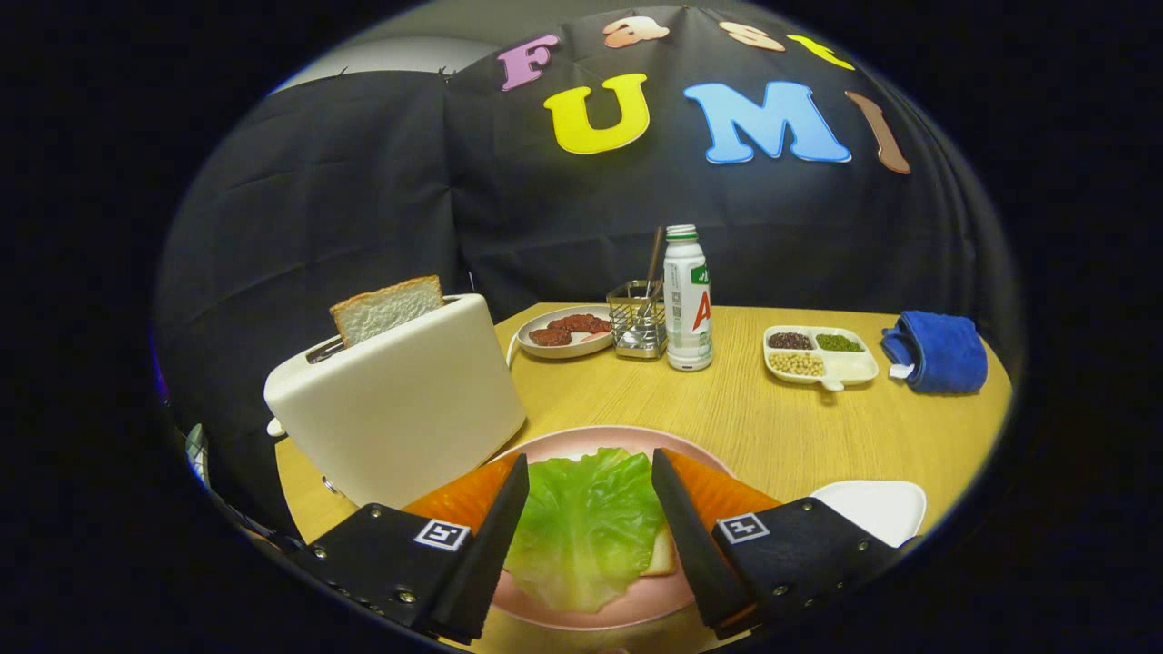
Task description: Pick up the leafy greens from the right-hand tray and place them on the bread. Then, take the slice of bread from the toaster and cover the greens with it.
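A green lettuce leaf (586, 522) lies on a slice of bread (661, 556) on a pink plate (591, 438), and only a corner of that bread peeks out at the leaf's right. My gripper (589, 474) hovers over the plate, open, its two fingers standing apart on either side of the leaf without pressing it. Beyond the left finger stands a cream toaster (400, 400) with a slice of toast bread (386, 309) sticking up out of its slot.
A white tray (874, 509) sits to the right of the plate. Further back on the wooden table (781, 427) are a plate of sausages (568, 331), a wire cutlery holder (638, 318), a white bottle (687, 300), a divided dish of beans (818, 354) and a blue cloth (940, 352).
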